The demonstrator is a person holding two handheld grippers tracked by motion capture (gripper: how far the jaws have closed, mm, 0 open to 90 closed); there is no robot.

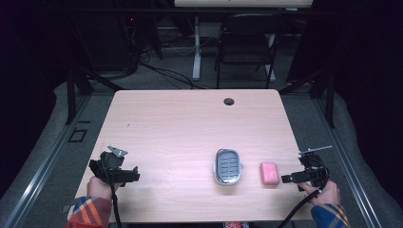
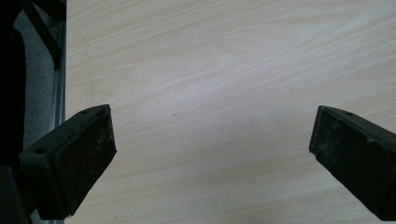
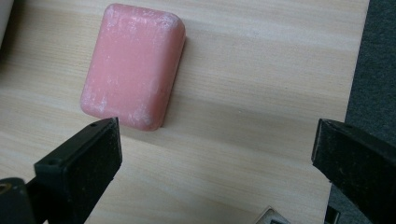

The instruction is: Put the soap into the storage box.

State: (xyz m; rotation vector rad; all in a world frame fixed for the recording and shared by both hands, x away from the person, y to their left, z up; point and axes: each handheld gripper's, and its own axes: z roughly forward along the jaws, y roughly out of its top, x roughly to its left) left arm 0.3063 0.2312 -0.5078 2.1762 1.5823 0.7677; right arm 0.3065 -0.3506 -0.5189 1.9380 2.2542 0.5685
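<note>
Pink soap on the bench, both tools spread wide and empty.

We see the pink soap (image 1: 269,173) at lower right, beside the grey soap dish (image 1: 227,166); our right tool (image 1: 288,179) sits just right of it, our left tool (image 1: 134,175) well apart at lower left.

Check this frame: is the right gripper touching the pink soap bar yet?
Apart. In the right gripper view the right gripper stands open, and bare table shows between its jaws, with the pink soap bar lying ahead, clear of both pads.
</note>
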